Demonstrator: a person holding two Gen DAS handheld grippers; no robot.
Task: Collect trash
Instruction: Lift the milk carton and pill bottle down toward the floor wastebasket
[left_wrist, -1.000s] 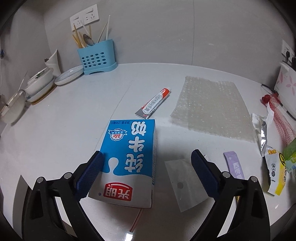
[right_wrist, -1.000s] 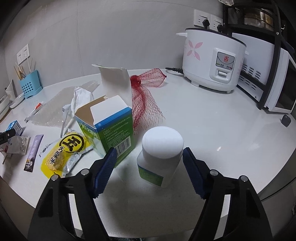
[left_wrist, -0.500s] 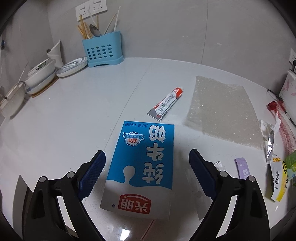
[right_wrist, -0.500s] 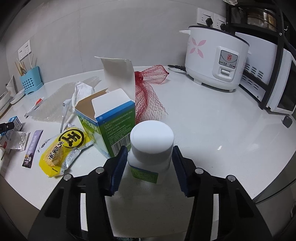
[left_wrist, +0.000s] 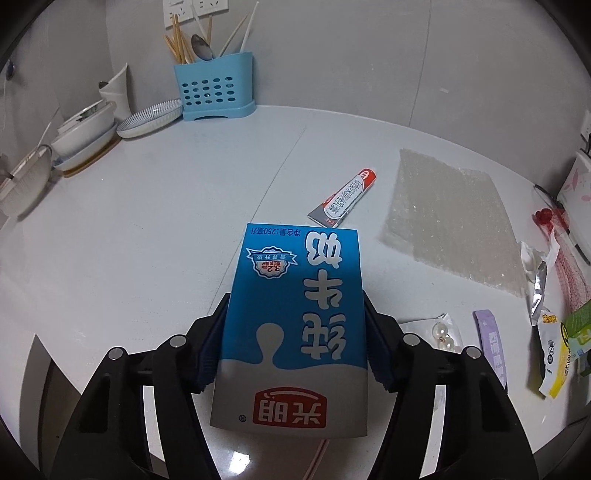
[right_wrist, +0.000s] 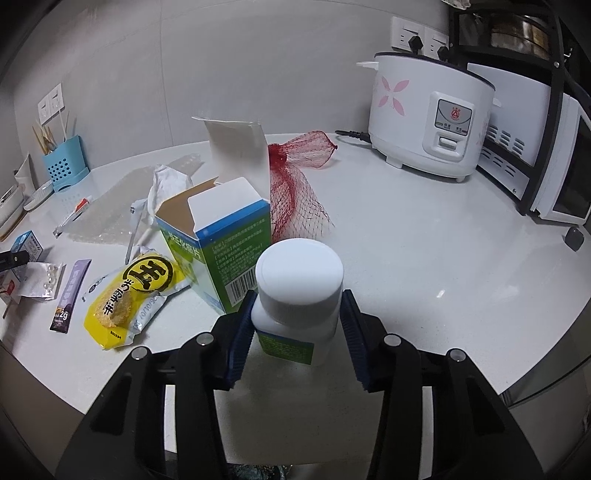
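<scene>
Left claw (left_wrist: 291, 343) is closing on the flat-lying milk carton (left_wrist: 295, 325) on the bench (left_wrist: 147, 221), probably empty and crushable so grip its long sides gently, while right claw (right_wrist: 295, 328) pinches the stiff white pill bottle (right_wrist: 297, 299).

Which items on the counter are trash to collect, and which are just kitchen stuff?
Trash:
milk carton, between the closing left gripper
white bottle, in the right gripper
open green box
yellow snack wrapper
red net bag
bubble wrap
tube
purple sachet

Not trash:
rice cooker
blue utensil holder
plate
</scene>
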